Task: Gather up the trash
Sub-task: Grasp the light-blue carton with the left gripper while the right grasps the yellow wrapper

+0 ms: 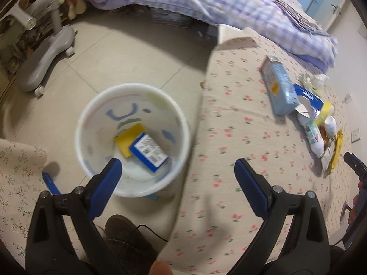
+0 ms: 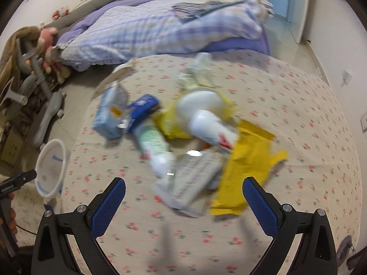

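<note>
A white bin [image 1: 96, 123] stands on the floor beside the bed; inside lie a blue box [image 1: 149, 152] and a yellow piece [image 1: 128, 141]. My left gripper [image 1: 177, 168] is open and empty, above the bin's near rim and the bed edge. A pile of trash lies on the floral bedsheet: a light blue carton [image 2: 107, 119], a dark blue box [image 2: 142, 108], a white and green tube [image 2: 153, 146], a white bottle [image 2: 206, 123], a silver wrapper [image 2: 190, 181] and a yellow wrapper [image 2: 247, 160]. My right gripper [image 2: 183, 189] is open and empty, just short of the silver wrapper.
The bin also shows at the left in the right wrist view [image 2: 50, 167]. A checked quilt [image 2: 149, 29] lies bunched at the far side of the bed. A grey wheeled stand [image 1: 48, 52] is on the tiled floor. My foot in a dark shoe [image 1: 123, 236] is below the bin.
</note>
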A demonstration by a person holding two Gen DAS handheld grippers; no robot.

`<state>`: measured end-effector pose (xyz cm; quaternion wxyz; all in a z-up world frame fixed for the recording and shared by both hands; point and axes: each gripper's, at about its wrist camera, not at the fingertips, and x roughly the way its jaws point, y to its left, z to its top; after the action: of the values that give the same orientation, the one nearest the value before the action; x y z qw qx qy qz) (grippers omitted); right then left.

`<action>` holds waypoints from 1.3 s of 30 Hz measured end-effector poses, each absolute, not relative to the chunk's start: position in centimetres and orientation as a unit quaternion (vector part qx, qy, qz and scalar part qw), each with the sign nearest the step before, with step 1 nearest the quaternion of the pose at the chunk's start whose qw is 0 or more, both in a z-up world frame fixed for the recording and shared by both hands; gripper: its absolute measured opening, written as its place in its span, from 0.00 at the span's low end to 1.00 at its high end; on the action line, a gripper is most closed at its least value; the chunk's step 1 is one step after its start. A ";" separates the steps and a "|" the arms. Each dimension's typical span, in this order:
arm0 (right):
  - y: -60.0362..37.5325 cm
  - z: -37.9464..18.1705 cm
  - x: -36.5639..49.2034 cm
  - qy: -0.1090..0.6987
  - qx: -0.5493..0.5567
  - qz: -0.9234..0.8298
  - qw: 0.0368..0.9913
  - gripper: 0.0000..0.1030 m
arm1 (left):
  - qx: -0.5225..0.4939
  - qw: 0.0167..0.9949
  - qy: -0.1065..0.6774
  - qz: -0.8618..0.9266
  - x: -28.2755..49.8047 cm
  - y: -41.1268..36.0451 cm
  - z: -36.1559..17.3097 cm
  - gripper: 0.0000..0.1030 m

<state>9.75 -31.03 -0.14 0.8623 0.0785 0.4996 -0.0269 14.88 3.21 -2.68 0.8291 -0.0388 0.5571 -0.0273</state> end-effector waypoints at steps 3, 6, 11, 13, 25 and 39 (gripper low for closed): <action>-33.7 -0.5 9.4 0.503 0.108 -0.039 0.856 1.00 | -0.031 0.829 0.557 -0.036 15.2 1.3 -2.7 0.95; -36.4 -0.9 9.0 0.507 0.145 -0.051 0.848 1.00 | -0.027 0.827 0.560 -0.042 15.4 -0.2 -2.8 0.95; -39.3 -2.2 9.3 0.520 0.185 -0.066 0.831 1.00 | -0.019 0.824 0.563 -0.054 15.7 -2.7 -3.1 0.95; -39.9 -2.8 9.7 0.527 0.196 -0.067 0.824 1.00 | -0.016 0.824 0.564 -0.056 15.9 -3.5 -3.2 0.95; -41.5 -7.5 11.0 0.555 0.295 -0.046 0.776 0.58 | -0.007 0.831 0.546 -0.107 16.9 -9.0 -2.6 0.95; -44.4 -4.5 7.6 0.534 0.277 -0.070 0.795 0.50 | -0.064 0.853 0.503 -0.120 22.3 -11.9 -3.5 0.93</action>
<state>7.57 -44.38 -4.54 0.7955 0.2770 0.5344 -0.0701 22.26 -11.91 -3.50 0.8534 -0.0642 0.5031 -0.1199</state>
